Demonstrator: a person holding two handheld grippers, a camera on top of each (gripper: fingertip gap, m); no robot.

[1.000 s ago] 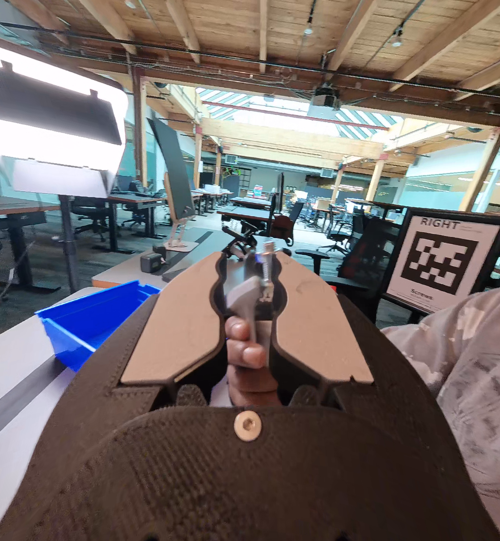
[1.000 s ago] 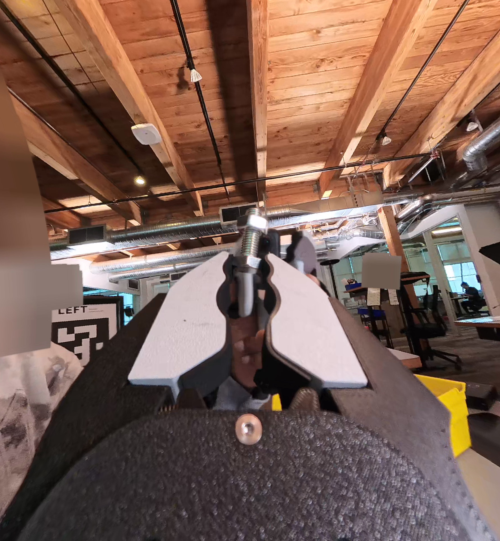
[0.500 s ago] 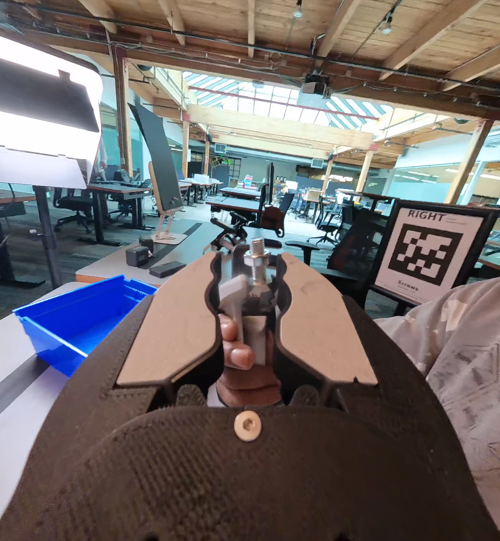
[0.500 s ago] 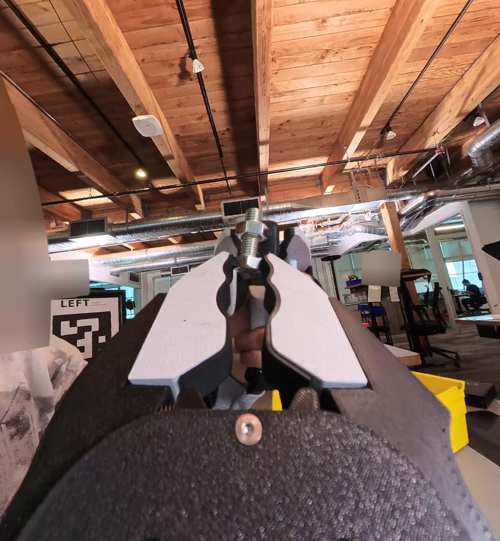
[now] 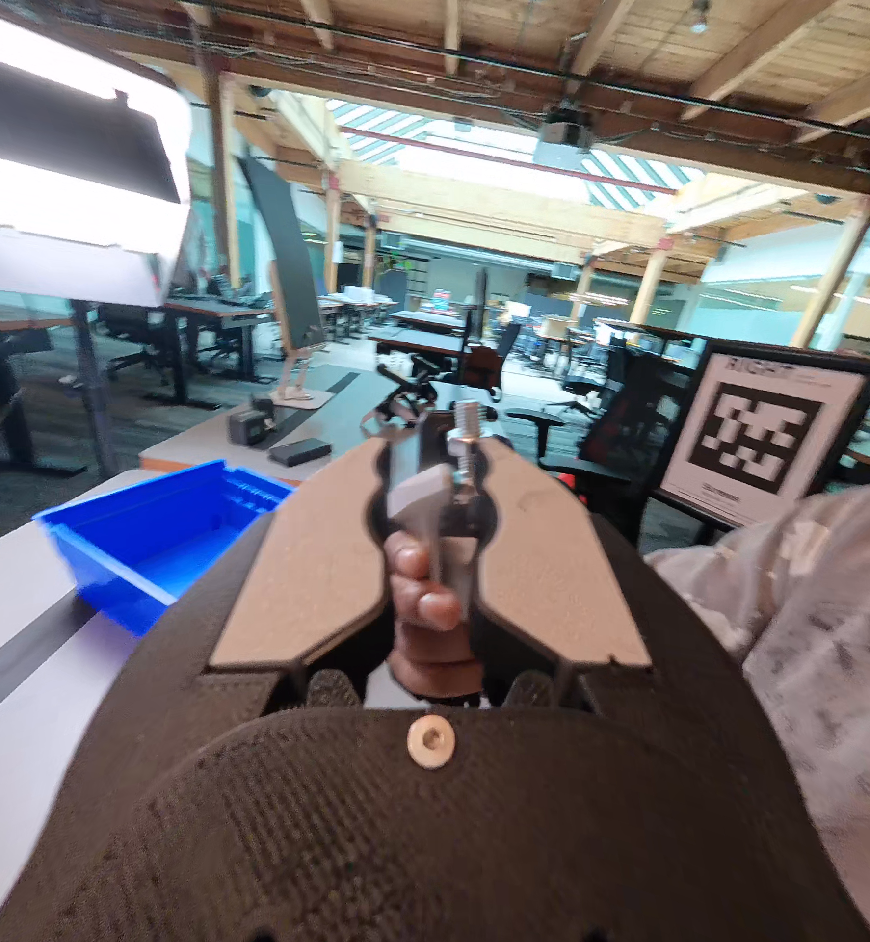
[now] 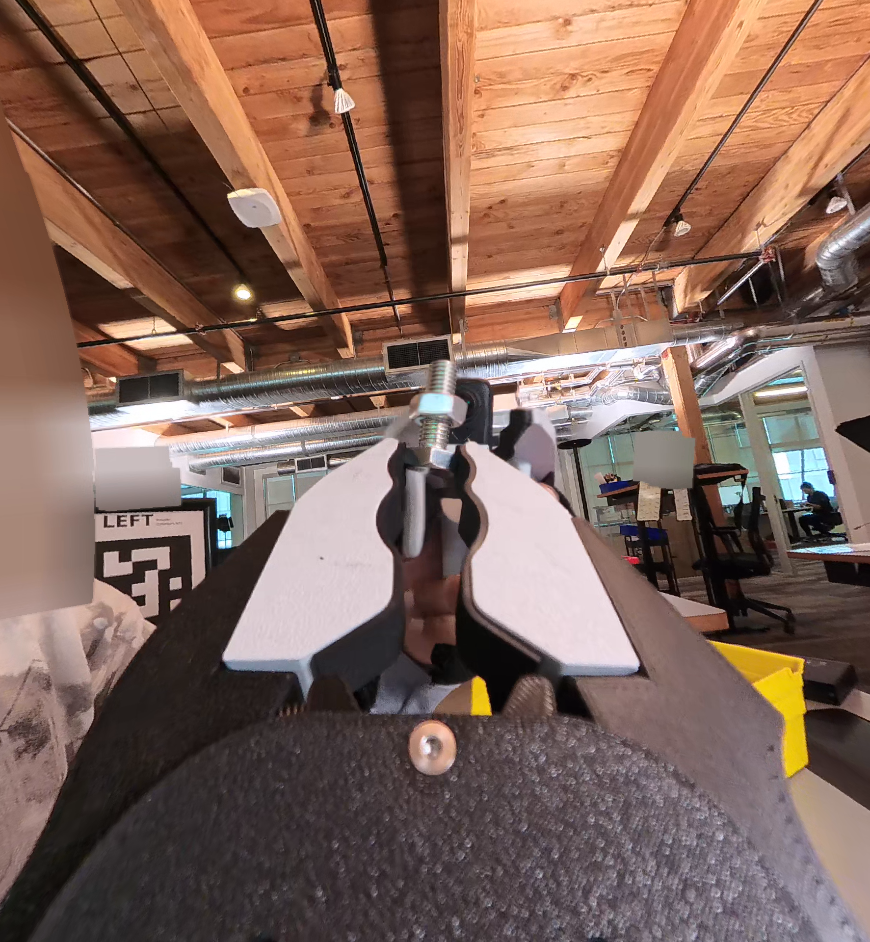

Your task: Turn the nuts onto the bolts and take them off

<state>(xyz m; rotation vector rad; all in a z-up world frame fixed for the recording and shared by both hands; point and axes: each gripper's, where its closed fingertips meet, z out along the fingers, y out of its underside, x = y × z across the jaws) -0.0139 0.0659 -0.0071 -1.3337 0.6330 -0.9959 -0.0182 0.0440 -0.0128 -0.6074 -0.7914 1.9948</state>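
Note:
Both grippers are held up in the air, tip to tip. My right gripper point(image 6: 431, 451) is shut on the head of a silver bolt point(image 6: 433, 438) that points up and away. A silver hex nut point(image 6: 435, 405) sits partway down its thread, with bare thread above it. In the left wrist view, the nut point(image 5: 466, 436) stands at the tips of my left gripper point(image 5: 440, 446), whose tan fingers point(image 5: 331, 540) close on it. The right gripper's grey finger point(image 5: 417, 489) shows between them. A hand point(image 5: 422, 611) shows behind the jaws.
A blue bin point(image 5: 167, 520) stands on the grey table point(image 5: 14, 713) at the left. A yellow bin point(image 6: 759, 683) is at the lower right. Framed marker signs point(image 5: 759, 433) point(image 6: 150, 555) stand behind. A patterned sleeve point(image 5: 805, 611) is at the right. A light panel on a stand point(image 5: 65, 204) is far left. Both grippers' tips are close together, under 4 cm apart.
The nut has travelled down the thread toward the bolt head, so more bare thread shows above it. The left gripper has rocked around the bolt. The right gripper stays shut on the head.

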